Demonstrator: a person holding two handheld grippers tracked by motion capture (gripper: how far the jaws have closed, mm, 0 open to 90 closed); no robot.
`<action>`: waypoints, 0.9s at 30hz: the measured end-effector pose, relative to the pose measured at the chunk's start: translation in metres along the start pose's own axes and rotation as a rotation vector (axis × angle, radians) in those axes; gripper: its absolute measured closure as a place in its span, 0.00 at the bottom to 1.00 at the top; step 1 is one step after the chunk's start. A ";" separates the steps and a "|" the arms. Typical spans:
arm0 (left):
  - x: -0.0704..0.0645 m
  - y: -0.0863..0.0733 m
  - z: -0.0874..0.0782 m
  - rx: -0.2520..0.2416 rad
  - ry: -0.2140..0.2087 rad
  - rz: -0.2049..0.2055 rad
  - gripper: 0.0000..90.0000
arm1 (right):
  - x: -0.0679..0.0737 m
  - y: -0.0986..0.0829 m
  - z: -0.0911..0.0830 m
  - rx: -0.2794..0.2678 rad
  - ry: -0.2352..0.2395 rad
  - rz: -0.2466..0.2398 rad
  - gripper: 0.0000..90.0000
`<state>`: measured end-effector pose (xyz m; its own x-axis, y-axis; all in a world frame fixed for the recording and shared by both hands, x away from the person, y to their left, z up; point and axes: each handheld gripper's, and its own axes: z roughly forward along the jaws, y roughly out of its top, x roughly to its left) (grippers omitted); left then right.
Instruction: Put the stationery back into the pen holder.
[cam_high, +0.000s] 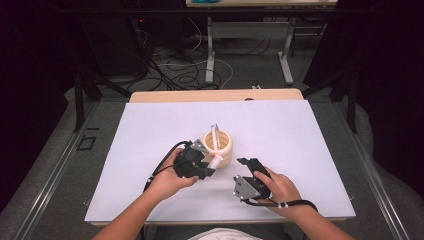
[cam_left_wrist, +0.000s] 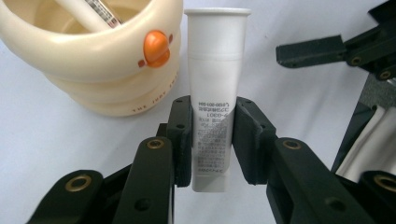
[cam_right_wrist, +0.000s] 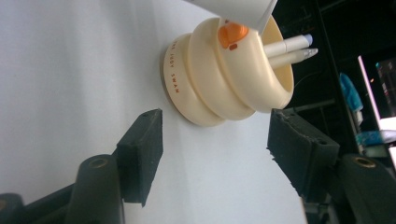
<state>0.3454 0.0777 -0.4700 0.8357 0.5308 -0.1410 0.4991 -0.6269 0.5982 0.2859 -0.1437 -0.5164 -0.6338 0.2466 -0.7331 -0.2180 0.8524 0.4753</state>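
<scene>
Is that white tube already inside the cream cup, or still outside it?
Outside. The left claw grips the white tube beside the cream cup.

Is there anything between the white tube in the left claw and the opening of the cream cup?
Nothing visible blocks it. The left claw is shut on the white tube, just beside the cream cup. Two pens already lean inside the cup, but much of the opening looks free. The right claw waits open, off to the side.
</scene>
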 end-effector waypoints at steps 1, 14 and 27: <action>0.000 0.000 -0.001 -0.010 0.001 -0.010 0.78 | -0.002 -0.001 0.001 0.000 0.014 0.004 0.37; 0.004 0.011 -0.015 -0.111 0.021 -0.013 0.77 | -0.018 -0.013 0.005 0.048 0.129 0.331 0.26; 0.013 0.019 -0.020 -0.218 0.047 -0.053 0.77 | -0.031 -0.030 0.005 0.045 0.168 0.579 0.17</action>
<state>0.3612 0.0842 -0.4452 0.7952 0.5892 -0.1431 0.4769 -0.4620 0.7478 0.3162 -0.1746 -0.5105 -0.7492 0.6035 -0.2729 0.2268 0.6209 0.7504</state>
